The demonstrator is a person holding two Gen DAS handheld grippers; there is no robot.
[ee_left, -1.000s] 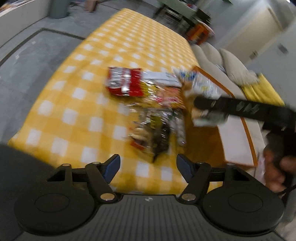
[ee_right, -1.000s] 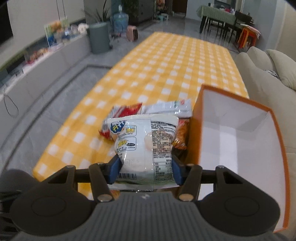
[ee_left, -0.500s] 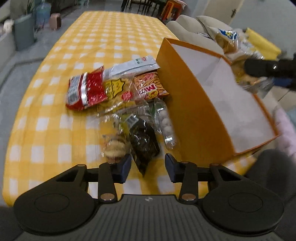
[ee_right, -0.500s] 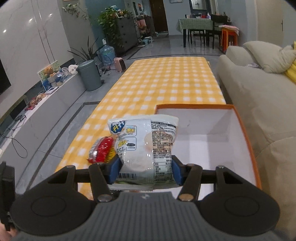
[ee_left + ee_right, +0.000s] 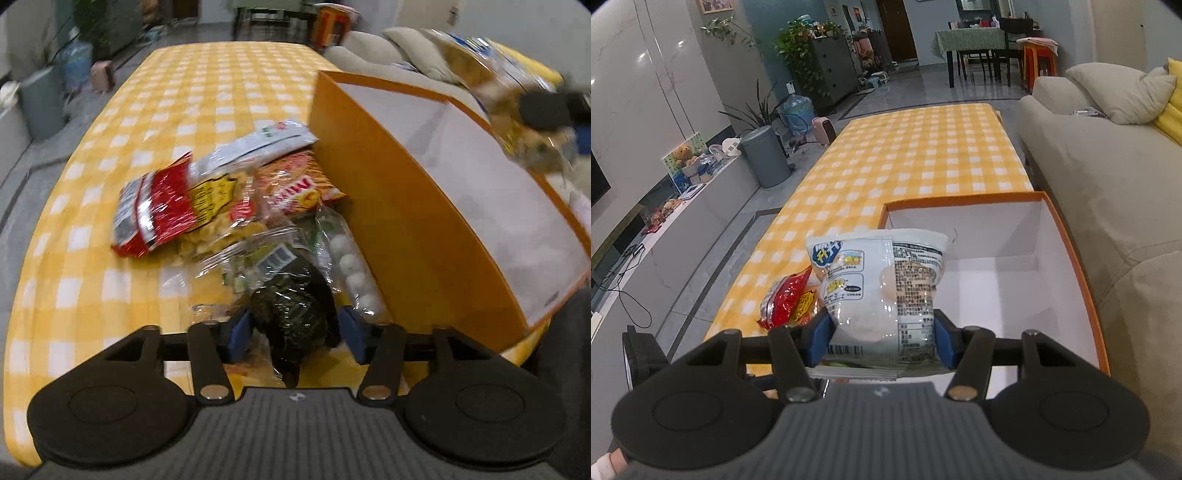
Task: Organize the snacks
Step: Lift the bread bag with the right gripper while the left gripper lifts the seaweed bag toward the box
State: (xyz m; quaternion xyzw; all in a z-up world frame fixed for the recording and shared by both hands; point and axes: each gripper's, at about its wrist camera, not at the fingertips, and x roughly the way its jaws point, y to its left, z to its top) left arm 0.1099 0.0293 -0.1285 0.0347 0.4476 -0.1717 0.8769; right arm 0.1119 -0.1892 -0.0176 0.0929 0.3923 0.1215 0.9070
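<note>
While the right gripper [image 5: 881,338] stays clamped on a white snack bag [image 5: 877,282], the orange box [image 5: 1078,266] sits open right under and ahead of it, inside empty. Left gripper [image 5: 291,330] has its jaws opening around a dark seaweed pack [image 5: 293,306], box wall hard on its right, free yellow checked tablecloth [image 5: 74,280] on its left.
</note>
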